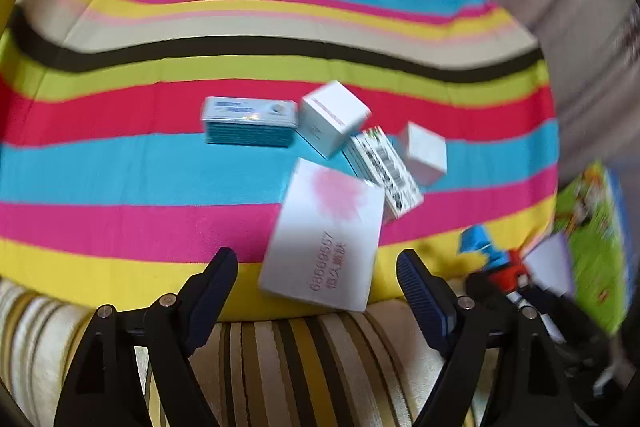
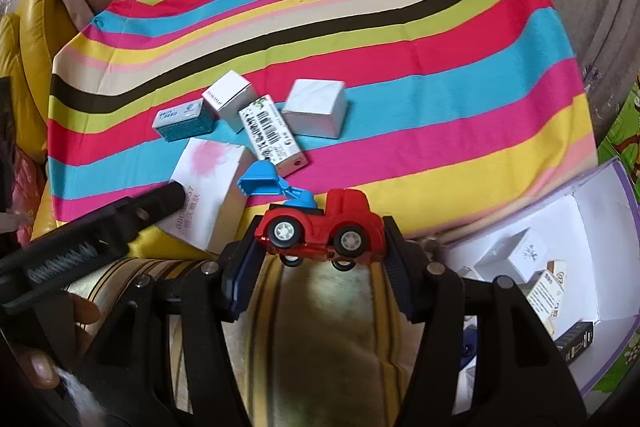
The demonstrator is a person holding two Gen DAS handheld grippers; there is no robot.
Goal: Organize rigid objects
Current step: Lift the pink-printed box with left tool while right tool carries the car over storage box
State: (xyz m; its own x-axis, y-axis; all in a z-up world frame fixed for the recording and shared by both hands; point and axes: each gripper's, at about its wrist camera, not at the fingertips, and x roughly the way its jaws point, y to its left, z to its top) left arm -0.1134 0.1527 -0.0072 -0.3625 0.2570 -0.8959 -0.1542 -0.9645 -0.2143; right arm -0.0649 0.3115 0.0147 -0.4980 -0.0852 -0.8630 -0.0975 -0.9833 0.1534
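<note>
— Toy loader (image 2: 320, 227), red with a blue scoop, sits clamped sideways between my right gripper (image 2: 318, 259) pads, scoop pointing away.
— And your left?
— My left gripper (image 1: 316, 287) stands wide, nothing in it; the white box (image 1: 324, 231) with the pink blot lies just ahead on the striped cloth (image 1: 120, 163).

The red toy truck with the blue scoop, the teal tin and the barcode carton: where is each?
Red toy truck with blue plastic scoop (image 2: 340, 223): right wrist view, on its red cab side.
Flat teal tin with white lid (image 1: 249, 113): left wrist view, on its lid.
Long white barcode carton (image 2: 272, 135): right wrist view, on its printed face.
</note>
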